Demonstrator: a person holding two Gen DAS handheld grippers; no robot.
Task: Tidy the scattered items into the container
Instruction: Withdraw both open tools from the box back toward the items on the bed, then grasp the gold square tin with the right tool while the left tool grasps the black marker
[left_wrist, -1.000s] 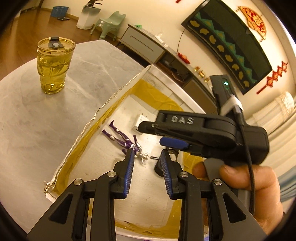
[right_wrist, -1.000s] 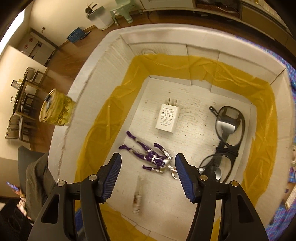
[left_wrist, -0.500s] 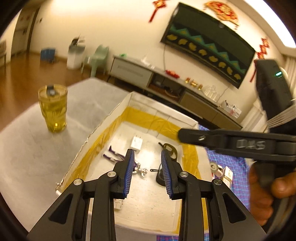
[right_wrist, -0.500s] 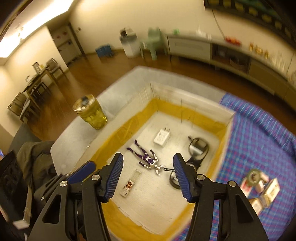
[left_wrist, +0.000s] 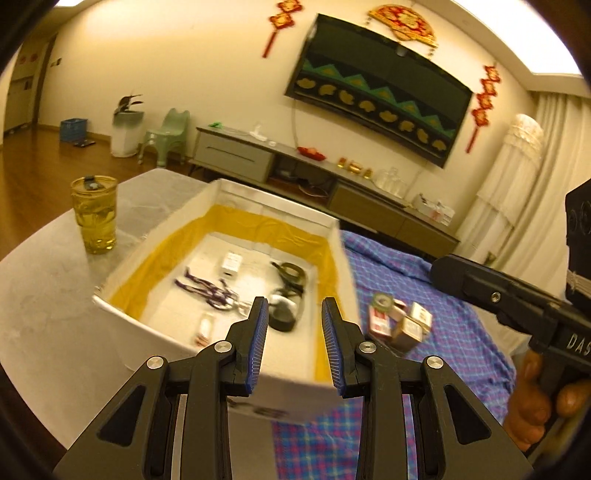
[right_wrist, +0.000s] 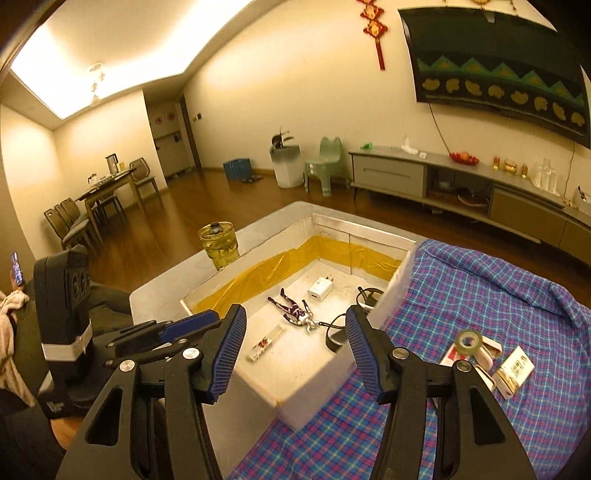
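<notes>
While both tools hang empty above the table, the left wrist view shows the left gripper (left_wrist: 291, 343) with its blue pads partly apart and nothing between them, poised over the near wall of the white foam box (left_wrist: 155, 332). Inside, on the yellow-lined floor, lie a purple figure (left_wrist: 210, 291), a white charger (left_wrist: 231, 263), dark glasses (left_wrist: 286, 295) and a small vial (left_wrist: 204, 326). Just beside the box, on the checked cloth (left_wrist: 443, 314), a cluster of small cartons (left_wrist: 399, 319) waits outside. A cup of yellow liquid (left_wrist: 95, 214) stands near the box's far side; a careless swing there would likely tip it.

From the right wrist view, the right gripper (right_wrist: 295, 354) stands wide apart, holding nothing. The cartons and a tape roll (right_wrist: 468, 341) sit close together on the cloth; a wide grab could well catch two at once or snag the fabric, and the box's thin wall (right_wrist: 397, 280) might be knocked on the way in.
</notes>
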